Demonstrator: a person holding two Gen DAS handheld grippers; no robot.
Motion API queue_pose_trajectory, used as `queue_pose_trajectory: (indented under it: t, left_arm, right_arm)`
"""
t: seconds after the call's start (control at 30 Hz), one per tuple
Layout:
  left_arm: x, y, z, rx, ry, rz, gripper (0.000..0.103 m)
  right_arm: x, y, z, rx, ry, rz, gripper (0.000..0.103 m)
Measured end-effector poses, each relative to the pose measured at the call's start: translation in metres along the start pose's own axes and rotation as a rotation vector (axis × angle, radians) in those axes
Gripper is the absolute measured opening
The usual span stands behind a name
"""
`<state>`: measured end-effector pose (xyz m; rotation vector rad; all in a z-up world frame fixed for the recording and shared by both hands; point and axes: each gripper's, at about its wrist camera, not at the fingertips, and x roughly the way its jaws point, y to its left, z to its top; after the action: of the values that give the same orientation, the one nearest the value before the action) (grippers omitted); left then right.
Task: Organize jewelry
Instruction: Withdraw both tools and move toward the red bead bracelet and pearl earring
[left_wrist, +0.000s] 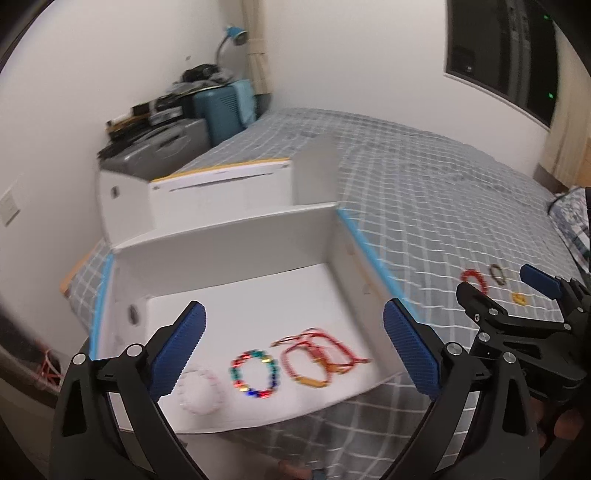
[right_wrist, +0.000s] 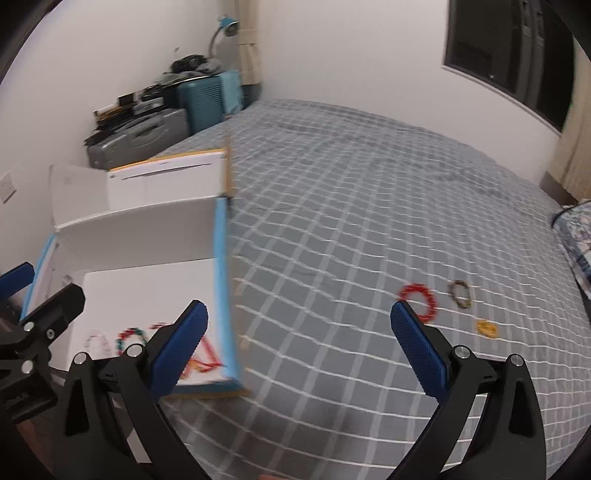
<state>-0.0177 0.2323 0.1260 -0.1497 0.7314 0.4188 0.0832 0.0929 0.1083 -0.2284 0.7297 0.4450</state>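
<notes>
An open white box (left_wrist: 229, 236) lies on the bed. In it lie a white bead bracelet (left_wrist: 201, 391), a multicolour bead bracelet (left_wrist: 255, 373) and red and orange cord bracelets (left_wrist: 317, 356). My left gripper (left_wrist: 295, 350) is open and empty above the box. On the bedspread to the right lie a red bracelet (right_wrist: 419, 301), a dark bracelet (right_wrist: 460, 293) and a small yellow piece (right_wrist: 487, 328). My right gripper (right_wrist: 301, 350) is open and empty above the bedspread, left of these three. The box also shows in the right wrist view (right_wrist: 147, 218).
The grey checked bedspread (right_wrist: 351, 206) covers the bed. The box's raised lid (left_wrist: 221, 184) stands behind it. A grey case (right_wrist: 136, 138), a teal suitcase (right_wrist: 207, 98) and a lamp (right_wrist: 225, 26) stand in the far corner. A patterned pillow (right_wrist: 576, 229) lies at the right edge.
</notes>
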Motion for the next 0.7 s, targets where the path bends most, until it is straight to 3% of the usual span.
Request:
queue_pose_trajectory:
  t: [0.33,0.7]
  left_arm:
    - [0.021,-0.092,0.009,0.088,0.008,-0.097,0.096]
    - [0.084,-0.195,0.0,0.173,0.07,-0.181,0.096]
  right_arm:
    - [0.002,-0.103,-0.02,0.105,0.024,-0.101,0.095]
    - [0.026,-0.192,-0.064,0.207,0.105,-0.153,0.095]
